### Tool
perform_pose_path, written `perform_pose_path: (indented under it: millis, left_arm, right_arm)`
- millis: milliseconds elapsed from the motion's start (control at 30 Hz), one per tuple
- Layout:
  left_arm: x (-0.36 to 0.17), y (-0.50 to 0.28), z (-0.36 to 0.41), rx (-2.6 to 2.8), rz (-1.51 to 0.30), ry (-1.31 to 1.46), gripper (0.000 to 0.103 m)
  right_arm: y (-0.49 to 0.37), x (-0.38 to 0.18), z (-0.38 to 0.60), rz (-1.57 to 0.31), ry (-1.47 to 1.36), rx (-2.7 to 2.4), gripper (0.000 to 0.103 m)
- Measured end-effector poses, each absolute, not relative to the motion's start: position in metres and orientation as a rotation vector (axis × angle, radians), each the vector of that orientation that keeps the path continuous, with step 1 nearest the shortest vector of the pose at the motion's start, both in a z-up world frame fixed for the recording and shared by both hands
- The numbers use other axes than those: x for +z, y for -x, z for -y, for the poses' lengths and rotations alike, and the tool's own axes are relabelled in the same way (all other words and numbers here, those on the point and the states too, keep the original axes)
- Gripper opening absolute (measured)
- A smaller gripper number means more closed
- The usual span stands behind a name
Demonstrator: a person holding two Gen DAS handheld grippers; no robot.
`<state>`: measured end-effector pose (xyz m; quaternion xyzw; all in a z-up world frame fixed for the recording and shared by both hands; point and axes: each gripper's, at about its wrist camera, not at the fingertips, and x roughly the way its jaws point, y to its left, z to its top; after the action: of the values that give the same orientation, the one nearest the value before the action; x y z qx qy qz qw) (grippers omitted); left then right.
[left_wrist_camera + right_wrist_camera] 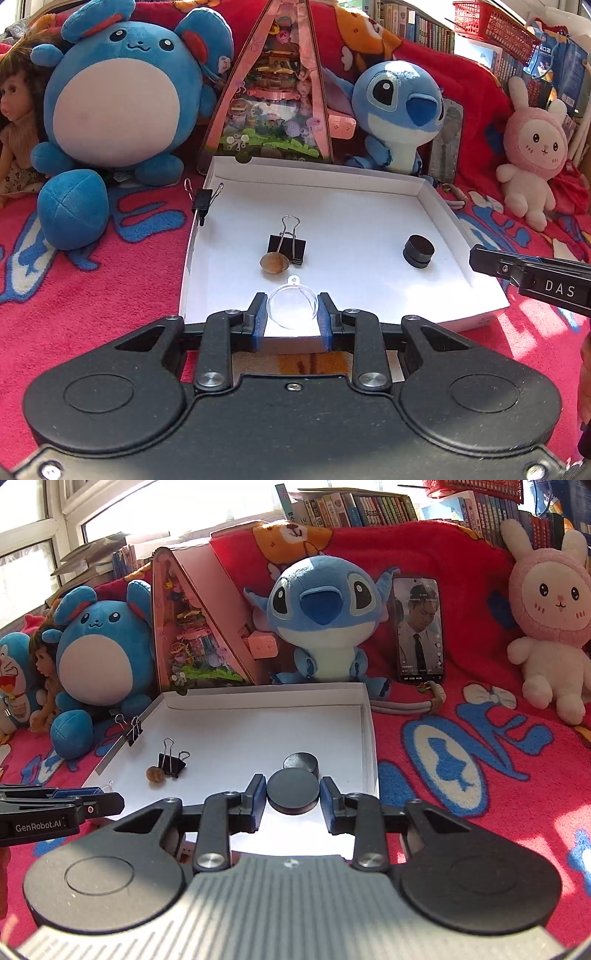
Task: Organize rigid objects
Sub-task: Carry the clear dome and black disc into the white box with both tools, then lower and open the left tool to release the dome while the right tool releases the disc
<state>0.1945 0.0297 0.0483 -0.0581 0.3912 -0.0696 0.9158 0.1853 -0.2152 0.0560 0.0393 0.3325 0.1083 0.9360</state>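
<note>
Gripping a clear plastic half-sphere (291, 308), the left tongs (291, 319) hover at the white cardboard tray's (436, 206) near edge. The right tongs (293, 797), whose side reads "DAS", clamp a matte black disc (293, 792) over the tray.

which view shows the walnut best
The left wrist view: the walnut sits near the middle of the white tray, large and sunlit, touching the binder clip. In the right wrist view it is small, off to the left, its surface hard to read.
</note>
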Motion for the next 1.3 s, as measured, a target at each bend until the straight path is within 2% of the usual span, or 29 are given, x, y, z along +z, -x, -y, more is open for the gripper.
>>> perform_pose_path:
  millis: [600,1300]
  left_arm:
    - [0.021,-0.229,-0.014,-0.062,-0.852,0.034,0.027]
    - [0.019,-0.244,-0.008,-0.043,-0.834,0.002,0.027]
  right_arm:
    - [-0.246,0.045,0.203,-0.774,-0.068,0.17,0.037]
    - [-0.266,0.034,0.2,-0.829,-0.034,0.166,0.038]
